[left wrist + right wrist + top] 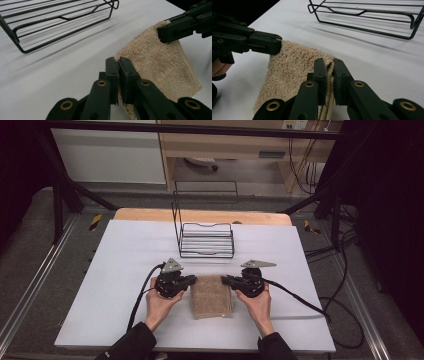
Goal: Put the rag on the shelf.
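A folded beige terry towel lies flat on the white table, at about 6 o'clock from the black wire rack. The left gripper has its jaws pinched together on the towel's upper left corner; the right gripper has its jaws clamped on the upper right corner, apparently over the folded layers, with each hand gripping from behind.

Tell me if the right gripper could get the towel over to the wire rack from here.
Probably yes. The right gripper is shut on the towel at one far corner, the left gripper on the other, and the white table between towel and wire rack lies bare.
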{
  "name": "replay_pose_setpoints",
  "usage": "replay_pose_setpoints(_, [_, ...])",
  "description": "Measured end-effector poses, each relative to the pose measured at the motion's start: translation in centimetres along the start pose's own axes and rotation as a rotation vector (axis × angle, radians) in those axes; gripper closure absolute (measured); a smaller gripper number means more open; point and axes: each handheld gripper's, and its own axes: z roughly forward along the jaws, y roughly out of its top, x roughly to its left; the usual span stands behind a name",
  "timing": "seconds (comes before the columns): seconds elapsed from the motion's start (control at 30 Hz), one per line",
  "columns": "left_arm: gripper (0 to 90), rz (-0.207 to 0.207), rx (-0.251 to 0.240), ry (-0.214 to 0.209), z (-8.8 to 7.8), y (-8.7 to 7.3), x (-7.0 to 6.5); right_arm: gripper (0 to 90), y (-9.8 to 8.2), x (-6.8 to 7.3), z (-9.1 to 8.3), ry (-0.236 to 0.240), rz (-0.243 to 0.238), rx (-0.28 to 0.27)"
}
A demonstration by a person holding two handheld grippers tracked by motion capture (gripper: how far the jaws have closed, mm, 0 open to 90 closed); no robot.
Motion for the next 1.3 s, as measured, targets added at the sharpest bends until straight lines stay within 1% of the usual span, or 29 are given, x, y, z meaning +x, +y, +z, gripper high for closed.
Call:
replay_pose_setpoints(0.1, [85.8, 0.005, -0.006, 0.002, -0.2, 0.1, -0.2, 82.8, 0.1, 0.1, -0.3, 0.001, -0.001, -0.012])
replay_pose_setpoints(0.37, [85.9, 0.016, -0.030, -0.004, -0.9, 0.7, -0.6, 82.8, 0.5, 0.5, -1.1, -0.005, -0.028, -0.045])
replay_pose_setpoints(0.6, [86.0, 0.019, -0.063, -0.007, -1.6, 1.2, -1.1, 82.9, 1.0, 0.9, -2.0, -0.005, -0.047, -0.080])
replay_pose_setpoints(0.7, [86.1, 0.027, -0.075, -0.004, -2.0, 1.4, -1.2, 82.9, 1.2, 1.3, -2.3, -0.011, -0.065, -0.094])
replay_pose_setpoints(1.3, [86.3, 0.034, -0.135, -0.007, -3.7, 2.4, -1.6, 82.9, 1.9, 2.3, -3.5, -0.006, -0.095, -0.169])
